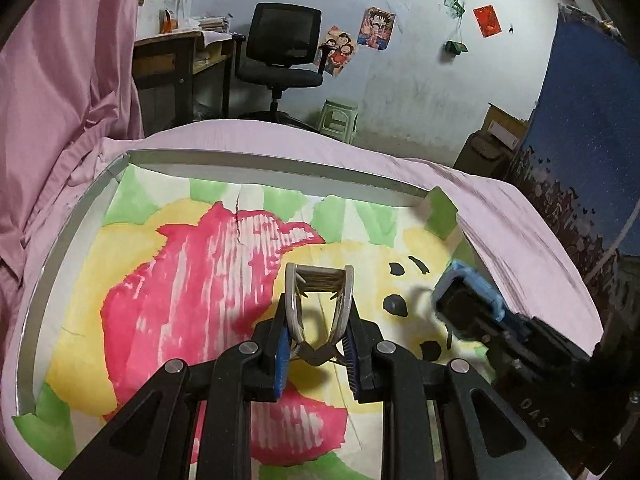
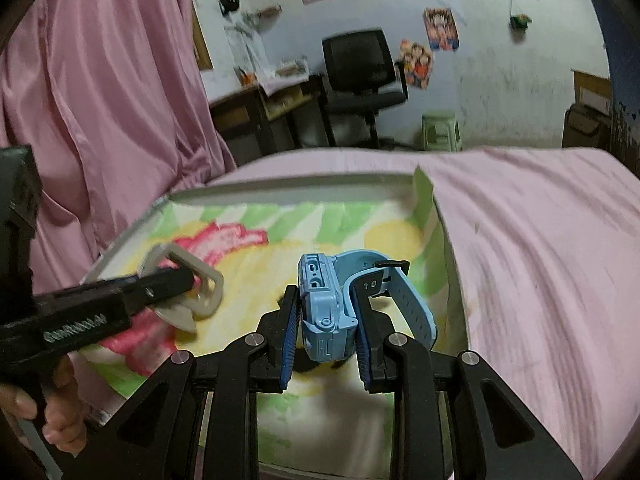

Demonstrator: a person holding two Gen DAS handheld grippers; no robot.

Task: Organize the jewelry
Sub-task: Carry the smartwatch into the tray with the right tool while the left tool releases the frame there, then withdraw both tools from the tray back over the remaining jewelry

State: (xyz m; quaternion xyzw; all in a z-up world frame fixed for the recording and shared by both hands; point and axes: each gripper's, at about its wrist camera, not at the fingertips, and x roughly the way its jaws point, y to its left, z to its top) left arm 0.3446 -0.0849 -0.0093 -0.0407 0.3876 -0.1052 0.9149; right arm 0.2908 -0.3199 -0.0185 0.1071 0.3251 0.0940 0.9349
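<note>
A pale grey hair clip (image 1: 320, 300), claw-shaped with a coiled spring across its top, is held between the blue pads of the left gripper (image 1: 317, 350), whose fingers are closed on its two sides. In the right wrist view the same clip (image 2: 188, 288) is seen at 9 o'clock, lifted just above the painted sheet. A light blue watch (image 2: 332, 304) with a rubber strap looped behind it is clamped between the fingers of the right gripper (image 2: 326, 336), its body standing on edge. From the left wrist view the watch (image 1: 468, 300) appears at 3 o'clock, near the right wall of the tray.

Both things are held over a shallow tray (image 1: 256, 162) with a grey rim, lined with a painted sheet (image 1: 180, 280) of red, yellow and green patches. The tray lies on a pink bedsheet (image 2: 540, 260). A pink curtain (image 1: 68, 80) hangs at 10 o'clock. A hand (image 2: 60, 408) is seen around the handle of the left gripper at 8 o'clock in the right wrist view.

Beyond the bed, at 12 o'clock, a black office chair (image 1: 282, 52), a wooden desk (image 1: 176, 64) and a green stool (image 1: 340, 118) are placed against a wall with posters (image 1: 376, 28).

The far and left rims of the tray are well apart from both grippers; most of the sheet between them is bare. The right wall of the tray is close beside the watch.
</note>
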